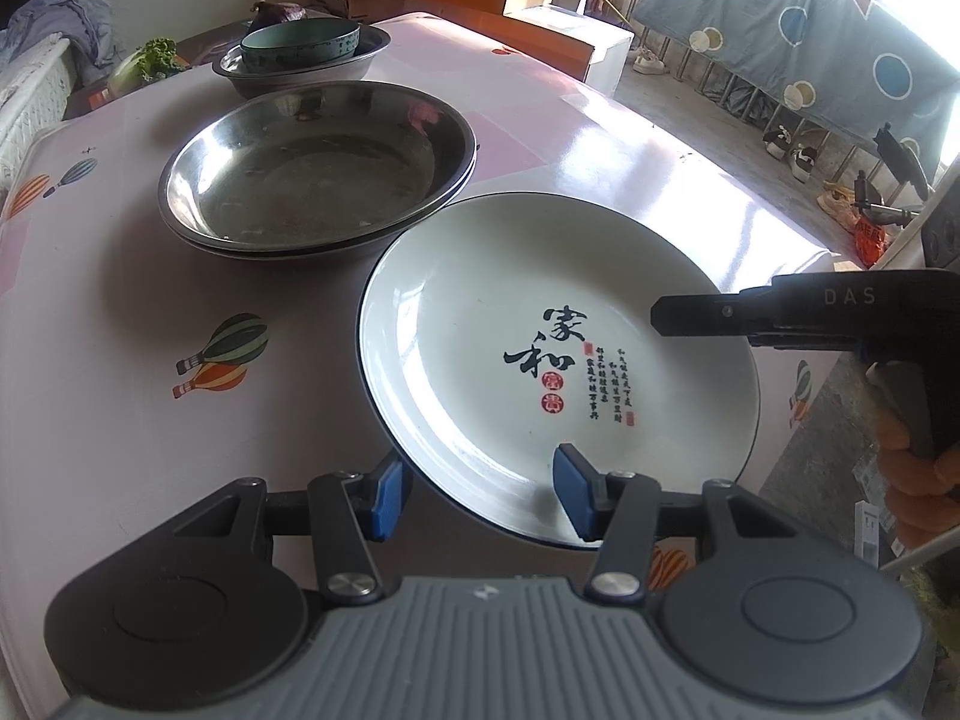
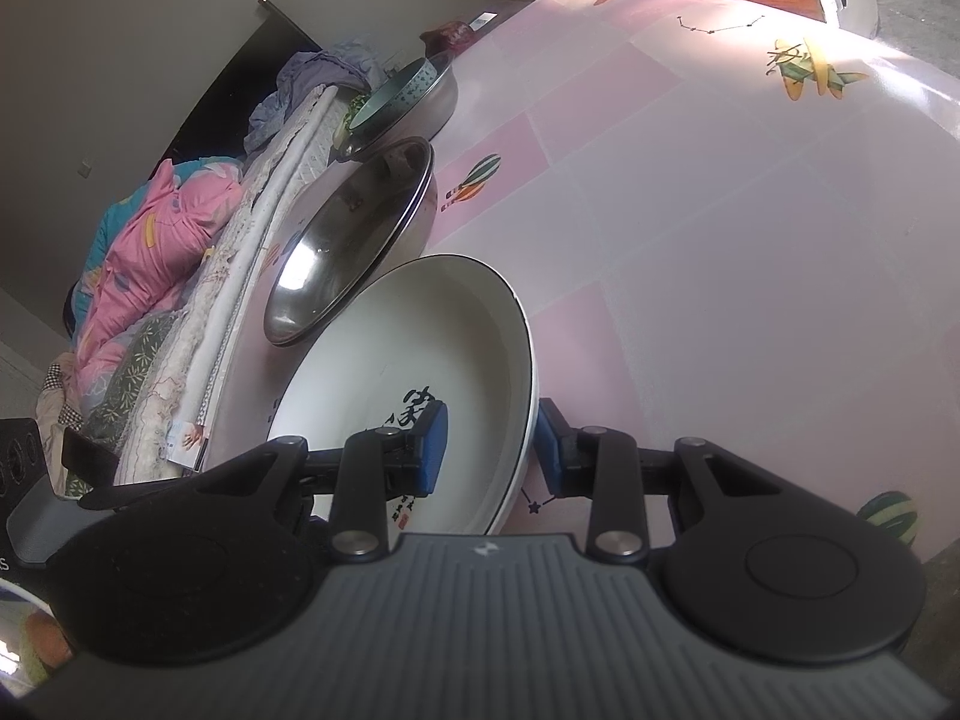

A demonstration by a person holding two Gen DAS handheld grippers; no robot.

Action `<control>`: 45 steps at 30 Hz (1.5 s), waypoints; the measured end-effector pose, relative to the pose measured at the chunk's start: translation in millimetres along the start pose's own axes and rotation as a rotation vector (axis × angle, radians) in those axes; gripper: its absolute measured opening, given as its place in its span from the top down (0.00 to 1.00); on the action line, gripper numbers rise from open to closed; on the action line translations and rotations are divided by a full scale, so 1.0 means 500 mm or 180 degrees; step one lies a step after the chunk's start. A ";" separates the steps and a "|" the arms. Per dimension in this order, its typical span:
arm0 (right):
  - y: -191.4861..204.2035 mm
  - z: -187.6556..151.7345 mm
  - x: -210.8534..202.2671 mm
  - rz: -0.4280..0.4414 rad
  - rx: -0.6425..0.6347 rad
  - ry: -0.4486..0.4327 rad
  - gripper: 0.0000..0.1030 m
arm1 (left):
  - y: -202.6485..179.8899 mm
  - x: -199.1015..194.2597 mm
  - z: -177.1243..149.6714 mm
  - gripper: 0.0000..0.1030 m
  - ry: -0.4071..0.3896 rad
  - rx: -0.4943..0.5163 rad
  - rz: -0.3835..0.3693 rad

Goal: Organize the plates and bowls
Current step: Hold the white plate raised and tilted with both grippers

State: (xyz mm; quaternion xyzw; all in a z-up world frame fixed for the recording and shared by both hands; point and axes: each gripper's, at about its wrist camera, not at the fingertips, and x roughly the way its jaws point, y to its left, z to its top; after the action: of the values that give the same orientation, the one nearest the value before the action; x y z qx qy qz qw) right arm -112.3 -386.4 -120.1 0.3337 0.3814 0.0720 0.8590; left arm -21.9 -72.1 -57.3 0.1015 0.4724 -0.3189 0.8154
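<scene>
Two piles are already made on the table (image 1: 120,330) — steel plates (image 1: 318,174) nested together, and further back a green bowl (image 1: 300,45) set in a steel bowl (image 1: 282,75) — so most of it looks sorted. Only the white plate (image 1: 558,360) is left loose, just beside the steel plates with its far rim over theirs. Its rim is straddled by the right gripper (image 2: 489,450), jaws narrow, though contact can't be confirmed; the left gripper (image 1: 480,495) is held partly open around the near rim, apparently without pinching.

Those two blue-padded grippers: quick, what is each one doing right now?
Left gripper: jaws astride the rim of the white ceramic plate with black calligraphy; a grip cannot be told.
Right gripper: closed on that plate's rim.
</scene>
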 end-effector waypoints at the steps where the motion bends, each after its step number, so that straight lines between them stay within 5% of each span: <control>1: 0.000 0.000 0.000 0.0000 0.0000 0.0000 0.70 | 0.000 0.000 0.000 0.50 0.0000 0.0000 0.0000; 45: -0.001 0.006 -0.005 -0.0014 -0.0034 -0.0006 0.72 | 0.010 0.019 0.015 0.50 -0.0023 -0.0004 0.0047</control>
State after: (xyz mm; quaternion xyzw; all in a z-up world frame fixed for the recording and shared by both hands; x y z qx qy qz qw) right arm -112.0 -389.1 -117.4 0.3284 0.3810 0.0718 0.8613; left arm -10.2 -75.9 -62.2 0.1033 0.4689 -0.3129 0.8195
